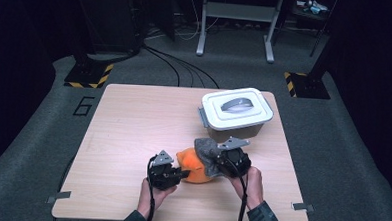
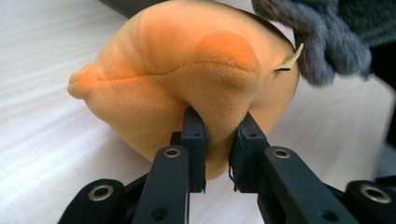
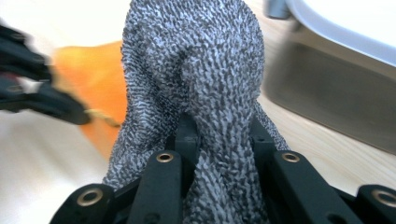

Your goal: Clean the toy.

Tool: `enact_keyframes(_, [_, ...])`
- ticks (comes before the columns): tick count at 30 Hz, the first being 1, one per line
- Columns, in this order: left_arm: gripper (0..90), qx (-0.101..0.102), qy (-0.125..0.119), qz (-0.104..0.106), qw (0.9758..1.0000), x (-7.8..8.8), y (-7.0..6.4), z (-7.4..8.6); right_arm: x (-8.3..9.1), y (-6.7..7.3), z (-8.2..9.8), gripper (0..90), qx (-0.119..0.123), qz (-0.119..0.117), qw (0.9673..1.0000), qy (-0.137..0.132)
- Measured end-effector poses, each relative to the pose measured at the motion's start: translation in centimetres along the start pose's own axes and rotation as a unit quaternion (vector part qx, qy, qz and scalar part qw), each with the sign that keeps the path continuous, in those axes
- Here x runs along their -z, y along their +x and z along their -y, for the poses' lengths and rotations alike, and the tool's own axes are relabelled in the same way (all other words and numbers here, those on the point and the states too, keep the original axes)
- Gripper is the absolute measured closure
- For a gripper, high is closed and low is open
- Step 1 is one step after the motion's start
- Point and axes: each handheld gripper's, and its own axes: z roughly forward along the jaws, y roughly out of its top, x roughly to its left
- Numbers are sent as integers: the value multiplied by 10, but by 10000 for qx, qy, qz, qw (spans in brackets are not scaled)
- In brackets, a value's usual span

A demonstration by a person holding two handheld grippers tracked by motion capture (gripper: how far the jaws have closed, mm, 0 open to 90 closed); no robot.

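Both forearms come in from the near edge of the wooden surface (image 1: 133, 123), hands set close together and angled inward toward each other. The left gripper (image 1: 181, 174) lies low and roughly level, pointing to the right across the surface. In the left gripper view its jaws are clamped on a fold of the orange plush toy (image 2: 187, 79), the pads pinching the soft fabric at the toy's lower edge. The right gripper (image 1: 221, 160) sits slightly farther from the person, with its grey three-cornered plate on top, pointing left and away. In the right gripper view its jaws are closed on a bunched ridge of the grey knitted cloth (image 3: 205, 79), which rises straight up from between them.

The orange plush toy rests on the surface between the two grippers, near the front edge and right of centre. The grey knitted cloth lies against the toy's right, far side, touching it and draped partly over it. Just beyond them stands a grey bin with a white lid (image 1: 237, 108) and a grey handle, near the far right corner.

In the high view the grippers and hands cover the near parts of toy and cloth, so the pinch points cannot be made out there. The toy's shape is hard to read; a small tan tag (image 2: 289, 60) sticks out by the cloth. In the right gripper view the left gripper and the toy are blurred, and the bin is cut off at the frame's edge.
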Motion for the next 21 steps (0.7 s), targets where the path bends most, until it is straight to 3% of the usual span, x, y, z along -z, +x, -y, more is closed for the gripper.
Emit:
enact_keyframes(2, [779, 189, 25, 76, 9998, 1, 3, 1, -1, 7, -2, 725, 176, -159, 9997, 8])
enact_keyframes(3, [778, 185, 33, 60, 9998, 1, 4, 1, -7, 12, -3, 726, 278, -114, 9995, 115])
enact_keyframes(5, [773, 93, 101, -30, 9999, 0, 5, 1, -17, 12, -1, 726, 320, -79, 9992, 206])
enact_keyframes(7, [728, -234, 170, -225, 9993, -4, 3, 0, -27, 7, 1, 727, 238, -109, 9994, 246])
enact_keyframes(8, [668, -491, 145, -431, 9978, -4, 1, -2, -32, 5, 2, 727, 88, -124, 9995, 271])
enact_keyframes(9, [551, -803, 136, -572, 9950, -4, -2, -3, -36, 2, 2, 727, 76, -110, 9995, 278])
enact_keyframes(11, [430, -1106, 145, -864, 9900, -5, -8, -4, -39, -3, 1, 727, -2, -101, 9996, 276])
enact_keyframes(12, [381, -1237, 151, -913, 9880, -6, -11, -4, -40, -3, 0, 727, -18, -94, 9996, 279])
enact_keyframes(13, [370, -1421, 201, -990, 9847, -7, -14, -3, -40, -3, -1, 727, -33, -73, 9996, 277])
enact_keyframes(14, [357, -1609, 269, -1173, 9796, -13, -17, 0, -41, -4, -2, 727, -15, -57, 9996, 265])
enact_keyframes(16, [380, -1730, 273, -1230, 9768, -19, -18, 2, -44, -4, -3, 727, -107, -91, 9996, 259])
enact_keyframes(18, [483, -1775, 256, -1287, 9753, -22, -18, 2, -46, -4, -4, 727, -80, -93, 9997, 228])
enact_keyframes(21, [661, -1574, 103, -1215, 9800, -23, -14, 1, -44, -5, -5, 726, -118, -80, 9997, 194])
